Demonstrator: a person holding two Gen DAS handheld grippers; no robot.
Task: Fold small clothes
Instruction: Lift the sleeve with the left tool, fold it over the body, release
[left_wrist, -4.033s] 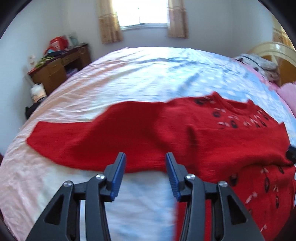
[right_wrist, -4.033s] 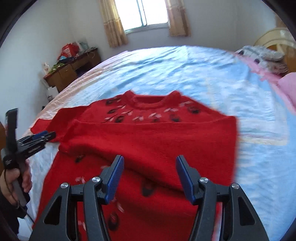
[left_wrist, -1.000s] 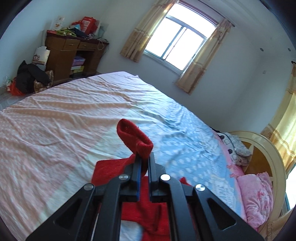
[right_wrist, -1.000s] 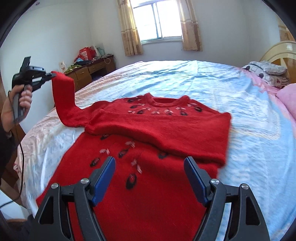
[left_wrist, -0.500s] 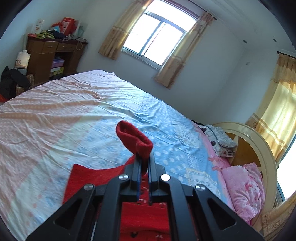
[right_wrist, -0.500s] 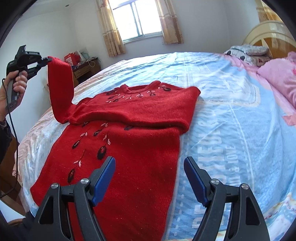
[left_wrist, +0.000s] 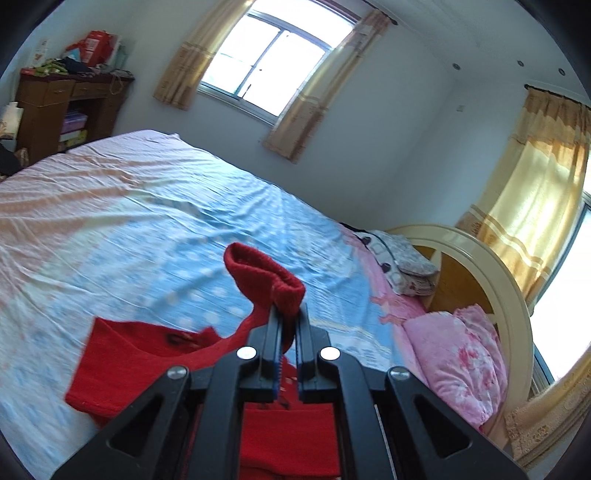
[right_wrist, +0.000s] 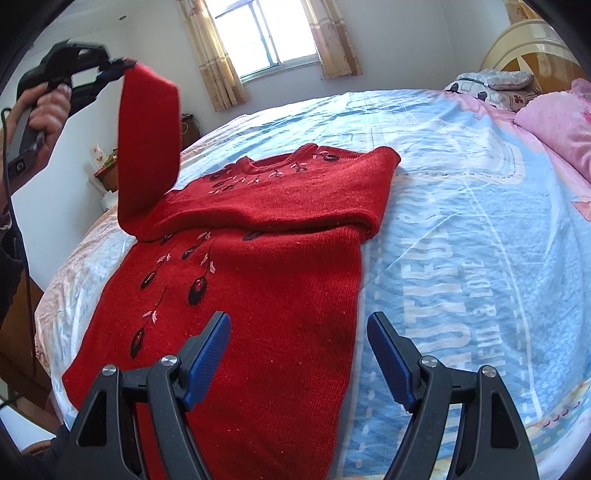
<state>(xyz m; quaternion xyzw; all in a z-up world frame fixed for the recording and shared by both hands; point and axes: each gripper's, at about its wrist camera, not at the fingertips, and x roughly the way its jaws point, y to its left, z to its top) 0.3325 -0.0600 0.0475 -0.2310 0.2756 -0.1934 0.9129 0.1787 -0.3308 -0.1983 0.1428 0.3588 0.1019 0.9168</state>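
Red sweater (right_wrist: 266, 266) lies flat on the bed (right_wrist: 480, 229), its right sleeve already folded across the chest, while the left gripper (left_wrist: 286, 325) has its fingers pinching the cuff (left_wrist: 266, 277) of the left sleeve (right_wrist: 147, 147), held high above the shoulder. Ahead of the right gripper (right_wrist: 299, 354), whose fingers are spread and empty, lies the hem. Judging by this, the second sleeve fold and the body fold remain.

The sweater (right_wrist: 266, 258) lay on the bed (right_wrist: 461, 221) with one sleeve (right_wrist: 147, 147) lifted at its left by the left gripper (right_wrist: 125, 64), pillows (right_wrist: 554, 118) far behind right, the right gripper (right_wrist: 299, 354) over its near edge.
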